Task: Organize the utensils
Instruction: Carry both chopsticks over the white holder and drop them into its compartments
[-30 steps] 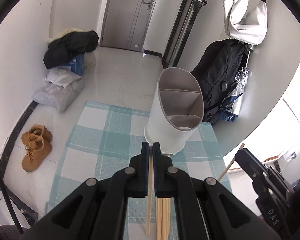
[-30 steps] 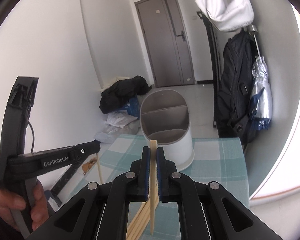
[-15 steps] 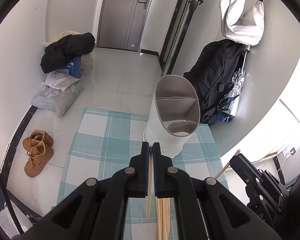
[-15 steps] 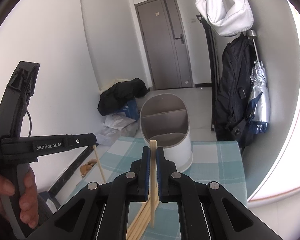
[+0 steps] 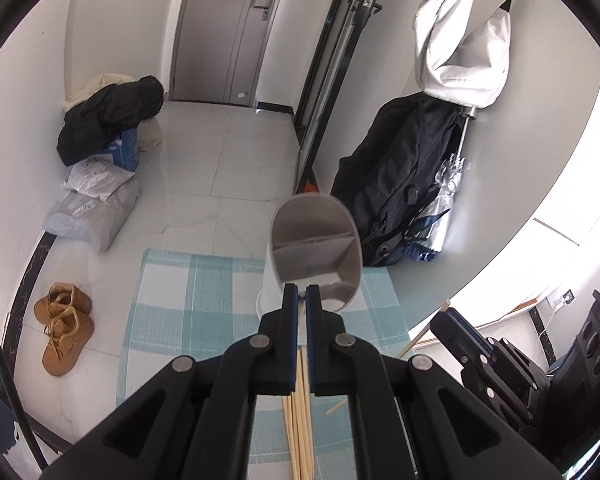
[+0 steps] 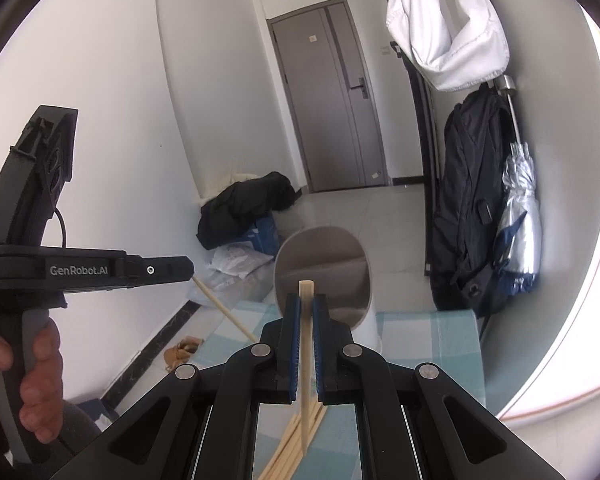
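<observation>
— Left gripper [image 5: 301, 292]: what does it have?

— One chopstick [image 6: 224, 307], pinched between nearly closed jaws. Its own camera shows little of the stick; in the right wrist view it slants down from the gripper's tip toward the tablecloth [image 5: 188, 300], its far end out of sight behind the right gripper.

— And the right gripper [image 6: 306, 304]?

— Jaws drawn close on a second chopstick [image 6: 306, 320], held roughly upright, its blunt top poking above the blue pads [image 6: 293, 332].

— Where is the holder?

— A white utensil holder [image 5: 314, 256] with grey divided compartments stands on the blue-and-white checked cloth, just ahead of both grippers. Whether anything lies inside, I cannot tell.

— Other chopsticks?

— A loose bundle [image 5: 300, 424] lies on the cloth beneath the left gripper, with another stick [image 5: 337, 407] lying apart to its right.

— Anything around the table?

— Brown boots [image 5: 62, 328] on the floor to the left, a black coat [image 5: 404, 172] hanging on the right wall, a grey door [image 6: 332, 104] at the back
</observation>
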{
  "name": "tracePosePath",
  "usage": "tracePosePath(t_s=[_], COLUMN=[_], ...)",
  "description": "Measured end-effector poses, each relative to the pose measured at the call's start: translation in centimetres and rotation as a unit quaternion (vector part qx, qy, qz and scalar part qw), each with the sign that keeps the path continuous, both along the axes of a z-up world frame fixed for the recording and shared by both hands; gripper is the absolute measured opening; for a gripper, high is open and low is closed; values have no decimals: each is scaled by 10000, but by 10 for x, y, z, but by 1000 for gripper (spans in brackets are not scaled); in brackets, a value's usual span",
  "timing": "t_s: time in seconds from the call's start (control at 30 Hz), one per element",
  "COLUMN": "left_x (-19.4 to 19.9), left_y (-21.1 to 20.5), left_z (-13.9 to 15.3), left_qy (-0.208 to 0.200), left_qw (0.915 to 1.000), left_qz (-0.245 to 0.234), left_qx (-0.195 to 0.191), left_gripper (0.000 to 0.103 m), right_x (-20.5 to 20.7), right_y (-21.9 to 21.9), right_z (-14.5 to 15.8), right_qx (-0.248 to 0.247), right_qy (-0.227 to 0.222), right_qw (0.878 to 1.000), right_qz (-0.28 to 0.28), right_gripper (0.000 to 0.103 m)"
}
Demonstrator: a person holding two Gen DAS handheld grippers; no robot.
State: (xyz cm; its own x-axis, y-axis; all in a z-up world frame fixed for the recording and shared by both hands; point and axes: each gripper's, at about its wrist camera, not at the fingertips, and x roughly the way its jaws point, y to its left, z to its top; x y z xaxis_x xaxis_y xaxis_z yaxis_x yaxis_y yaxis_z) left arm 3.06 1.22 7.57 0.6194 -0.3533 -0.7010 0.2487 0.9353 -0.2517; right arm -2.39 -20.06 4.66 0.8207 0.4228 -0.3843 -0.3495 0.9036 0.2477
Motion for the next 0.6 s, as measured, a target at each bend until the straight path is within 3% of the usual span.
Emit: tracePosePath(t_s=[0.23,0.43,0.6], left_x=[18,43,67], left_y=[-8,-5,-7], left_z=[35,76,95], left_qy=[-52,-311,-484], left_qw=[9998,9992,9985], left_qz=[-183,-148,-115], left_qx=[-85,-224,-232], left_gripper=[0,0,0], right_x=[27,62,91], right_y=[-9,-13,-7], right_z=[43,94,117], right_qx=[113,114,90], right_qy=[-207,-582,-766], right_qw=[9997,9982,9970], right_qz=[18,55,71], right_gripper=[5,5,5])
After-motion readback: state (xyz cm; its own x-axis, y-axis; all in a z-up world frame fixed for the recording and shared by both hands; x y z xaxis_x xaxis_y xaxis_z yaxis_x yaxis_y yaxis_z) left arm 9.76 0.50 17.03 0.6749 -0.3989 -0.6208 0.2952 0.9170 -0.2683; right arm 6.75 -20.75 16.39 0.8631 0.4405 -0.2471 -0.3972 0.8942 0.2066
